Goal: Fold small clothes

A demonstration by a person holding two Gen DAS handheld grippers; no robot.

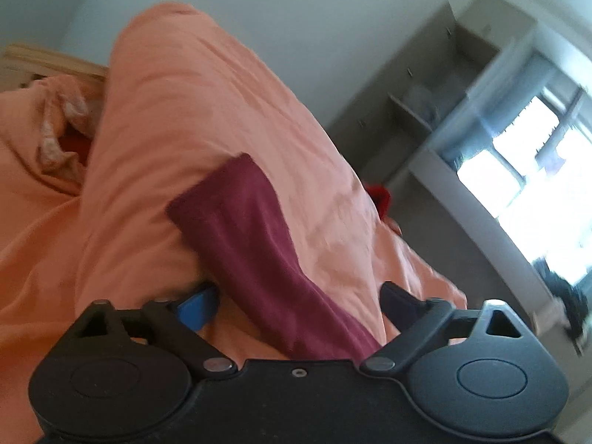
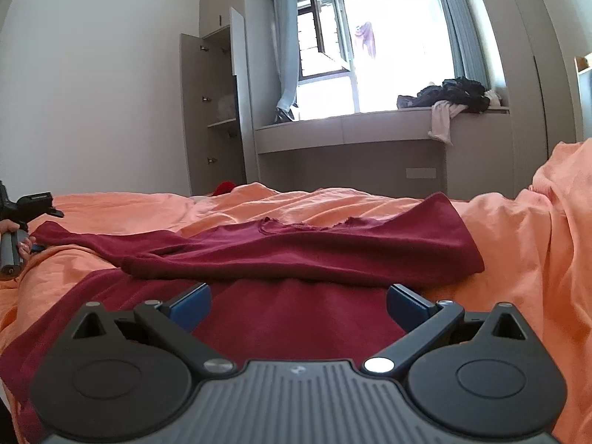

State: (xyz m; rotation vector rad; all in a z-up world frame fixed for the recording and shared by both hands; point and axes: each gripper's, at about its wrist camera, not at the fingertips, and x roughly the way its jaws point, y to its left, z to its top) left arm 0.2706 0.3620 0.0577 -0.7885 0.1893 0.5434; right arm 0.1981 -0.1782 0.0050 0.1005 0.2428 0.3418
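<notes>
A dark red top point(image 2: 296, 255) lies on the orange bedding point(image 2: 518, 244), its upper part folded over the lower part. My right gripper point(image 2: 298, 305) is open, low over the top's near part, holding nothing. In the left wrist view one sleeve of the top point(image 1: 255, 251) runs between the spread fingers of my left gripper point(image 1: 298, 305), which is open and not clamped on it. The left gripper and the hand holding it also show at the far left of the right wrist view point(image 2: 22, 218), beside the sleeve end.
The orange duvet bunches up high point(image 1: 177, 111) ahead of the left gripper. A grey wardrobe with an open door point(image 2: 218, 111) and a window bench point(image 2: 370, 125) with a heap of dark clothes point(image 2: 451, 96) stand beyond the bed. A red item point(image 2: 224, 187) lies past the bed's far edge.
</notes>
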